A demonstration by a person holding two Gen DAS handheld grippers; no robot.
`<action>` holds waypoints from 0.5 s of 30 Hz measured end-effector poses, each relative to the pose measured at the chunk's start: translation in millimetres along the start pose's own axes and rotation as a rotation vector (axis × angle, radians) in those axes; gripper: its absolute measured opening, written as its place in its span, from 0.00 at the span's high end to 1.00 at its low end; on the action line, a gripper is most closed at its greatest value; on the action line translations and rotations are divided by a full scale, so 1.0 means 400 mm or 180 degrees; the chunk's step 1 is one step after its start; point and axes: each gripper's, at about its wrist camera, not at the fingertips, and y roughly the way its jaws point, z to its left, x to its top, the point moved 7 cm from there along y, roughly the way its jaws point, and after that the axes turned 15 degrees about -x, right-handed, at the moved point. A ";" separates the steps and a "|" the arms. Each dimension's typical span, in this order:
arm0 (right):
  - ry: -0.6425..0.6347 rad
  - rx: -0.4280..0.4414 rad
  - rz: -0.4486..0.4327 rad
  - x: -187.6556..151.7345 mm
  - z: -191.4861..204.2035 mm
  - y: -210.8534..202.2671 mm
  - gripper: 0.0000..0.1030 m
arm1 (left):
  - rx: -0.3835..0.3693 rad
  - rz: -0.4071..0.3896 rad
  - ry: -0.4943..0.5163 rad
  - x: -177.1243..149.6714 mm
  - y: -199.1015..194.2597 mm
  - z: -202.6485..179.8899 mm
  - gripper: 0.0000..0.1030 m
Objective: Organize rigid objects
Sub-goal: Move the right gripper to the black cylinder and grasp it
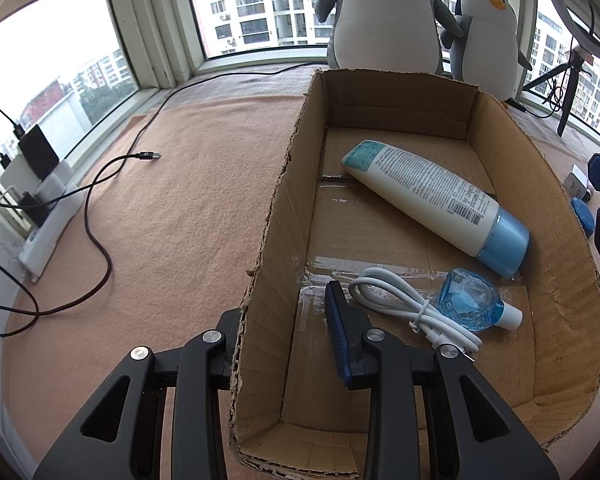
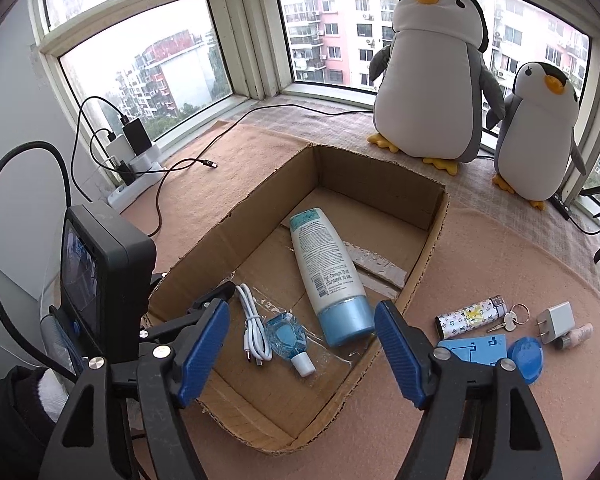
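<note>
In corrugated cardboard box (image 2: 428, 216), smooth plastic tube (image 2: 332, 276), coiled cable (image 2: 252, 328)

Cardboard box (image 2: 424, 216), open-topped: white tube (image 2: 328, 268) lying flat inside; coiled cable (image 2: 252, 328) and blue bottle (image 2: 286, 336) beside the tube.

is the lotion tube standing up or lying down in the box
Lying down: the lotion tube rests flat on the cardboard box floor, blue cap toward the camera.

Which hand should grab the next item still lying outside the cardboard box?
Right, probably. Its tongs are open and empty, near the patterned lighter outside the cardboard box. The left tongs are clamped on the box wall.
</note>
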 end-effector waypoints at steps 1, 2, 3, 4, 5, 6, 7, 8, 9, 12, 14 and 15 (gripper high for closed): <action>0.0011 0.0000 0.0005 0.001 -0.002 0.000 0.31 | 0.0000 0.0000 0.0000 0.000 0.000 0.000 0.71; 0.0019 0.0001 0.0009 0.001 -0.004 0.001 0.31 | 0.0001 0.0001 0.0002 0.000 0.000 0.000 0.71; 0.0023 0.0002 0.0011 0.002 -0.005 0.001 0.31 | 0.0001 0.0001 0.0003 0.000 0.000 0.000 0.71; 0.0023 -0.0002 0.0010 0.002 -0.005 0.000 0.31 | 0.0000 0.0001 0.0002 0.000 0.000 0.000 0.71; 0.0021 -0.0008 0.0008 0.002 -0.006 -0.001 0.31 | 0.0001 0.0001 0.0002 0.000 0.000 0.000 0.71; 0.0020 -0.0011 0.0006 0.003 -0.007 -0.002 0.31 | 0.0001 0.0001 0.0002 0.000 0.001 -0.001 0.71; 0.0022 -0.0012 0.0002 0.003 -0.008 -0.004 0.31 | 0.0001 0.0001 0.0001 0.000 0.000 0.000 0.71; 0.0029 -0.0012 -0.0002 0.003 -0.010 -0.006 0.31 | 0.0001 0.0001 0.0003 0.000 0.000 0.000 0.71; 0.0038 -0.0011 -0.0005 0.002 -0.013 -0.008 0.31 | 0.0001 0.0001 0.0003 0.000 0.000 0.000 0.71; 0.0054 -0.0024 -0.0014 -0.001 -0.025 -0.014 0.31 | 0.0002 0.0003 0.0008 0.001 0.001 0.001 0.71; 0.0077 -0.0035 -0.0021 -0.007 -0.038 -0.022 0.31 | 0.0001 0.0003 0.0008 0.001 0.001 0.001 0.71; 0.0093 -0.0039 -0.0023 -0.011 -0.048 -0.026 0.31 | 0.0001 0.0003 0.0006 0.001 0.001 0.001 0.71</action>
